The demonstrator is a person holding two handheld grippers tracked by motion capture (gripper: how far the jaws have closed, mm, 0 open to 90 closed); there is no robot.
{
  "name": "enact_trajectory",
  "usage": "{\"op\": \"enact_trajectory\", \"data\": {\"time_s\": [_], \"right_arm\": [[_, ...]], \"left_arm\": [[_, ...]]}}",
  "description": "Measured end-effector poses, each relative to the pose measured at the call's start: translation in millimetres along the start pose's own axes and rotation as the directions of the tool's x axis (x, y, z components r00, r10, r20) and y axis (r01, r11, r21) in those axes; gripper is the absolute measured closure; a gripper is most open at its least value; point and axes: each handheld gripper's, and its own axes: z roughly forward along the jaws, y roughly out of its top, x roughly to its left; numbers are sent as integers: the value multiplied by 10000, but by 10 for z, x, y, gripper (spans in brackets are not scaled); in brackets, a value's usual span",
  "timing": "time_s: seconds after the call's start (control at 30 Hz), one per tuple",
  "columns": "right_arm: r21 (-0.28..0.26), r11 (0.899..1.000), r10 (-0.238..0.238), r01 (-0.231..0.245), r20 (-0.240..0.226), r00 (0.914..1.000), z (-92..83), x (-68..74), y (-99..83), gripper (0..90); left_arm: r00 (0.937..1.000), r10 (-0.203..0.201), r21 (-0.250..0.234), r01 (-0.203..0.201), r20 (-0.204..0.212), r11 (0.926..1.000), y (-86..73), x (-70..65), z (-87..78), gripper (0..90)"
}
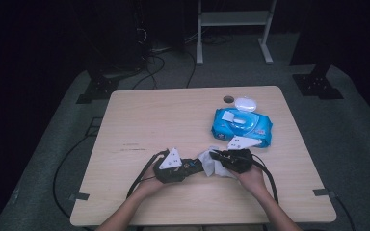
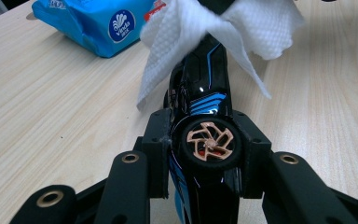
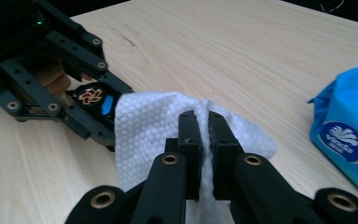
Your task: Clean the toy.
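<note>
A black toy car with blue stripes and a copper-coloured wheel lies on its side between the jaws of my left gripper, which is shut on it. A white wet wipe is pinched in my right gripper and drapes over the car's far end. In the high view both grippers meet near the table's front, the left gripper to the left of the wipe, the right gripper to its right. The right gripper view has the car's wheel beside the wipe.
A blue pack of wet wipes with its white lid flipped open lies behind the grippers, right of the table's middle. A round cable hole sits near the far edge. The wooden table stretches bare to the left.
</note>
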Motion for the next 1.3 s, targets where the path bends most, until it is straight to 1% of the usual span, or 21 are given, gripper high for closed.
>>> {"op": "enact_trajectory", "data": {"time_s": [0.07, 0.13, 0.17, 0.27, 0.3, 0.33, 0.37, 0.4, 0.53, 0.57, 0.6, 0.63, 0.77, 0.8, 0.87, 0.9, 0.97, 1.1, 1.17, 1.23, 1.3], "right_arm": [[-42, 10000, -22, 21, -218, 9998, 26, 42, 14, 852], [-45, 9999, -134, 133, -283, 9995, 43, 70, 23, 852], [-6, 9994, -356, 356, -377, 9987, 74, 119, 39, 852], [29, 9991, -416, 417, -306, 9987, 78, 115, 43, 852], [43, 9994, -354, 354, -141, 9993, 59, 79, 40, 853], [43, 9994, -354, 354, -141, 9993, 59, 79, 40, 853], [46, 9999, -166, 166, -23, 9999, 38, 38, 33, 853], [50, 10000, -86, 86, -45, 10000, 33, 31, 32, 854], [64, 9998, -212, 213, -159, 9996, 65, 79, 53, 855], [71, 9997, -235, 238, -298, 9993, 87, 104, 70, 856], [95, 9993, -364, 370, -535, 9979, 138, 172, 106, 856], [124, 9988, -471, 479, -627, 9969, 165, 203, 122, 856], [86, 9969, -764, 780, -1216, 9896, 325, 392, 183, 856], [100, 9965, -809, 830, -1321, 9879, 360, 428, 197, 856], [132, 9940, -1056, 1083, -1332, 9855, 405, 473, 224, 856], [167, 9937, -1078, 1110, -1338, 9851, 410, 474, 230, 856], [192, 9937, -1071, 1105, -1294, 9858, 399, 439, 230, 856], [309, 9941, -1015, 1037, -649, 9927, 267, 278, 175, 856], [284, 9967, -752, 764, -423, 9963, 174, 177, 129, 856], [268, 9976, -631, 633, -95, 9980, 71, 77, 83, 856], [236, 9983, -527, 525, 92, 9986, 8, 16, 50, 855]], "left_arm": [[10000, -7, 0, 7, -3, 10000, 0, 0, 0, 628], [10000, -6, -1, 6, -6, 10000, 1, -1, 0, 628], [10000, 11, 10, -11, 2, 10000, 2, -1, 0, 628], [10000, 10, 5, -10, 5, 10000, 2, 0, 0, 628], [10000, 18, 6, -18, 7, 10000, 1, 0, 0, 628], [10000, 18, 6, -18, 7, 10000, 1, 0, 0, 628], [10000, 16, -2, -16, 15, 10000, 0, 3, 0, 628], [10000, 16, -2, -16, 15, 10000, 0, 3, 0, 628], [10000, -2, -7, 2, 3, 10000, 4, 2, 4, 628], [10000, 3, -3, -3, -8, 10000, 8, 1, 9, 628], [10000, 24, 7, -24, -11, 10000, 10, 1, 11, 628], [10000, 15, 9, -15, -11, 10000, 11, 0, 15, 628], [10000, 7, 1, -7, -3, 10000, 13, -3, 20, 628], [10000, 7, 2, -7, -5, 10000, 13, -4, 20, 628], [10000, 2, 7, -2, -2, 10000, 13, -2, 19, 628], [10000, -30, 8, 30, 3, 10000, 11, 0, 17, 628], [10000, 3, 2, -3, -13, 10000, 11, 1, 17, 628], [10000, 2, 11, -2, -3, 10000, 12, 2, 17, 628], [10000, 43, 21, -43, -4, 10000, 15, 1, 17, 628], [10000, 27, 19, -27, -4, 10000, 16, 0, 17, 629], [10000, 0, 52, 0, 21, 10000, 17, 4, 14, 629]]}}
